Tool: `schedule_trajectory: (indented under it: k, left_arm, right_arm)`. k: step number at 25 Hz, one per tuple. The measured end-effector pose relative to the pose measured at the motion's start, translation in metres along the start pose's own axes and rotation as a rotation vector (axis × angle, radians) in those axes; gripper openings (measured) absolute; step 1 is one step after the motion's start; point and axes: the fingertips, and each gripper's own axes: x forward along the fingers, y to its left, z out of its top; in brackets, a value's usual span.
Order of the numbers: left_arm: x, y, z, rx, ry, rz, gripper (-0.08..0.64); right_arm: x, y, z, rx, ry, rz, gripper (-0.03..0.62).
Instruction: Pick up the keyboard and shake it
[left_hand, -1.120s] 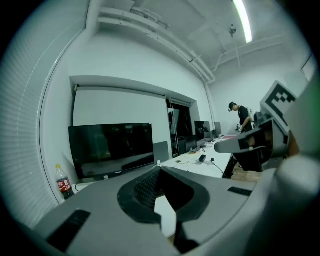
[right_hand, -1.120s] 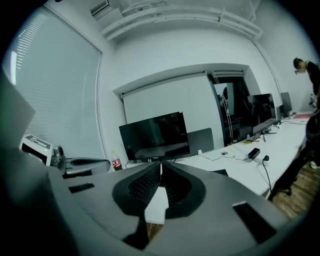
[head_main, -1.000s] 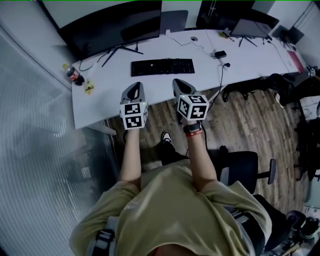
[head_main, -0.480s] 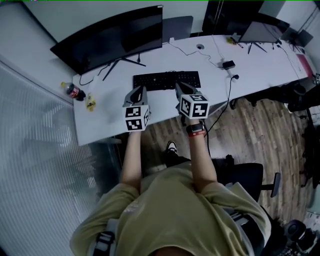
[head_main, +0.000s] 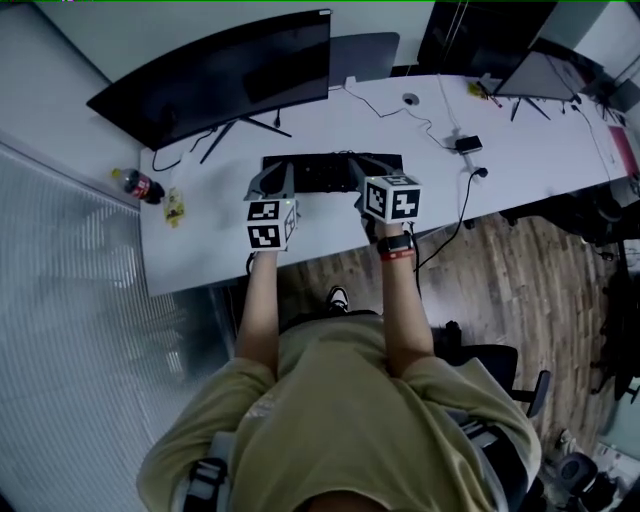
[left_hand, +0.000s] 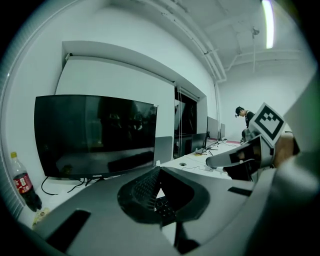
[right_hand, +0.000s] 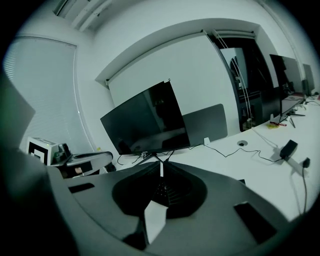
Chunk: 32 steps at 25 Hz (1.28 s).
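Observation:
A black keyboard (head_main: 330, 171) lies flat on the white desk (head_main: 210, 240), in front of the curved monitor. My left gripper (head_main: 272, 181) hovers over the keyboard's left end, jaws shut with nothing between them. Over the keyboard's right end my right gripper (head_main: 358, 176) is shut and empty as well. In the left gripper view the closed jaws (left_hand: 159, 171) hide most of the keyboard (left_hand: 162, 206); a few keys show through the gap. The right gripper view shows the same: shut jaws (right_hand: 161, 168) with keys (right_hand: 161, 190) just beneath. Whether either gripper touches the keyboard I cannot tell.
A large curved monitor (head_main: 220, 70) stands behind the keyboard. A cola bottle (head_main: 135, 185) and a small yellow thing (head_main: 175, 208) lie at the desk's left end. Cables and a power adapter (head_main: 468, 143) trail to the right, beside a second monitor (head_main: 548, 75). Wooden floor lies below the desk's front edge.
Both grippers have moved forward together, from over the floor in front of the desk to over the keyboard's two ends. Both stayed shut.

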Motion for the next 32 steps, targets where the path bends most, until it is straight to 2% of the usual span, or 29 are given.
schedule_trajectory:
  k: [7,13,21,24,28,32]
  left_arm:
    - [0.021,0.002,-0.017,-0.024,0.052,-0.001,0.017]
    - [0.032,0.012,-0.03,-0.035,0.095,0.006,0.017]
    - [0.063,0.031,-0.038,-0.034,0.133,0.006,0.018]
    - [0.078,0.033,-0.045,-0.034,0.154,-0.016,0.018]
    - [0.099,0.033,-0.053,-0.044,0.181,-0.037,0.02]
    - [0.116,0.032,-0.062,-0.031,0.224,-0.061,0.02]
  right_arm:
    - [0.019,-0.015,0.0,0.005,0.022,0.061,0.025]
    - [0.028,-0.025,-0.015,-0.012,0.104,0.094,0.025]
    - [0.043,-0.06,-0.018,0.016,0.133,0.045,0.026]
    - [0.051,-0.072,-0.023,0.022,0.154,0.029,0.026]
    - [0.061,-0.087,-0.024,-0.024,0.19,-0.014,0.026]
    - [0.068,-0.094,-0.027,-0.029,0.202,-0.013,0.026]
